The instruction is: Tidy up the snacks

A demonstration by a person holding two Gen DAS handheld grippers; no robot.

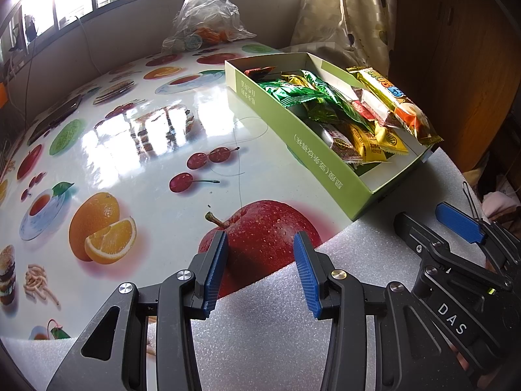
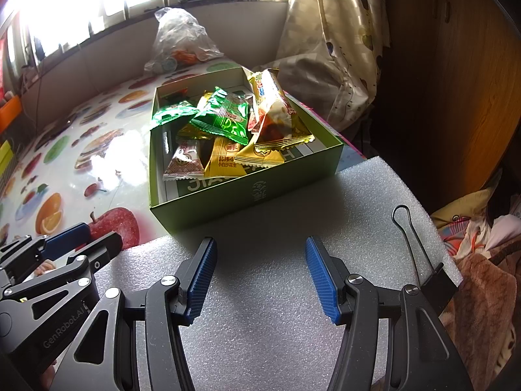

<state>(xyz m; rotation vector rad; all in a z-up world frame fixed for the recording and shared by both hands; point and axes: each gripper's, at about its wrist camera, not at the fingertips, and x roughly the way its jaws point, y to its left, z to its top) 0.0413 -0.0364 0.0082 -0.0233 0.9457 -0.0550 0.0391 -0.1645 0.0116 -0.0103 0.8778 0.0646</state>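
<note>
A green cardboard box (image 1: pixel 312 156) (image 2: pixel 247 192) sits on the table's right side, holding several wrapped snacks: green packets (image 2: pixel 224 117), yellow packets (image 2: pixel 224 159) and a long yellow-orange bar (image 1: pixel 394 101) leaning on its far wall. My left gripper (image 1: pixel 260 260) is open and empty, low over the foam sheet's edge and the printed apple. My right gripper (image 2: pixel 260 270) is open and empty over the foam, just in front of the box. Each gripper shows at the edge of the other's view (image 1: pixel 456 224) (image 2: pixel 75 238).
White foam sheet (image 2: pixel 276 309) covers the table's near right corner, with a black binder clip (image 2: pixel 433 280) at its edge. The fruit-print tablecloth (image 1: pixel 130 163) stretches left. A clear plastic bag (image 1: pixel 205 13) stands at the back. Curtain and wooden cabinet (image 2: pixel 456 81) are to the right.
</note>
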